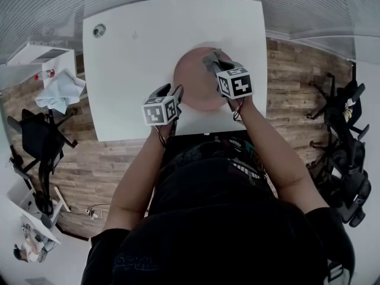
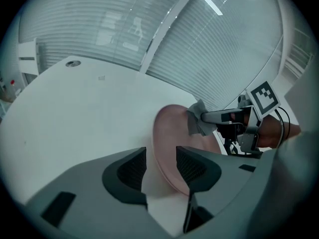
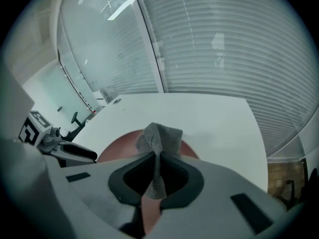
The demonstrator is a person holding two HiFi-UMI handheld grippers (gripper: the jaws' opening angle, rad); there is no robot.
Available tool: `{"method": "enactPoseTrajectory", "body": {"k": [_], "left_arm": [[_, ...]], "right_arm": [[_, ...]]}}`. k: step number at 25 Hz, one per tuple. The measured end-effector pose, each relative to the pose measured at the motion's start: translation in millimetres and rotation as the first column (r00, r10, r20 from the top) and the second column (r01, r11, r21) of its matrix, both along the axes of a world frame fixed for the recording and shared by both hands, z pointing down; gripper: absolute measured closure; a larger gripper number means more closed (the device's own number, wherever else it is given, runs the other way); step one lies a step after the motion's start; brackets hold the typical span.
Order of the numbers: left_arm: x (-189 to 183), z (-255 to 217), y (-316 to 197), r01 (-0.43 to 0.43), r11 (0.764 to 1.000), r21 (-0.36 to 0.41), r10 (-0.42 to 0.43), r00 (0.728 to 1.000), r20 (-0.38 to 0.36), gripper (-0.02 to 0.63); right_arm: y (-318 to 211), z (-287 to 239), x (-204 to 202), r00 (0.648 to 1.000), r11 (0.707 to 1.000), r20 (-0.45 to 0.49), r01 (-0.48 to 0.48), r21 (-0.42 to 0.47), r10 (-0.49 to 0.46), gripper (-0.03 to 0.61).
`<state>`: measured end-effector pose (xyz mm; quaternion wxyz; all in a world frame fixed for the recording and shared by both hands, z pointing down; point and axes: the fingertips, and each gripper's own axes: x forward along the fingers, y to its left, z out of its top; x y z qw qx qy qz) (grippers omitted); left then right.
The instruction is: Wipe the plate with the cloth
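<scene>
A round pink plate lies on the white table near its front edge. My left gripper stands open at the plate's near left rim, and the rim of the plate runs between its jaws with a gap on both sides. In the head view the left gripper sits just left of the plate. My right gripper is shut on a grey knitted cloth, which hangs over the plate. From the left gripper view the cloth hovers above the plate's far side.
A round cable port sits in the table's far left corner. A light blue cloth lies on a white side unit at the left. Black office chairs stand on the wooden floor at both sides.
</scene>
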<state>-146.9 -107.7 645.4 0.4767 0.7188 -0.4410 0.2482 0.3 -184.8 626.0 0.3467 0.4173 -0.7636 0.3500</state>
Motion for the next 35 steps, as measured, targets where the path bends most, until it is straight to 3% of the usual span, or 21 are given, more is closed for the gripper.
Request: {"method": "enactPoseTrajectory", "body": {"k": [10,25,35], "left_arm": [[-5,12,-4,0.004,0.999,-0.039,-0.002,0.999,0.053,0.532],[4,12,-11,-0.027,0.997,-0.068,0.031,0.998,0.055,0.571],[1,12,-14,0.026,0.996,-0.081,-0.023,0.999,0.038,0.578]], "right_arm": [[-15,29,-10,0.997,0.997,-0.077,0.015,-0.076,-0.021,0.540],[-25,52,-51,0.986,0.984,-0.085,0.135,-0.114,-0.145,0.541],[20,50,-119,0.928,0.913,0.058,0.373,-0.166,-0.369,0.541]]}}
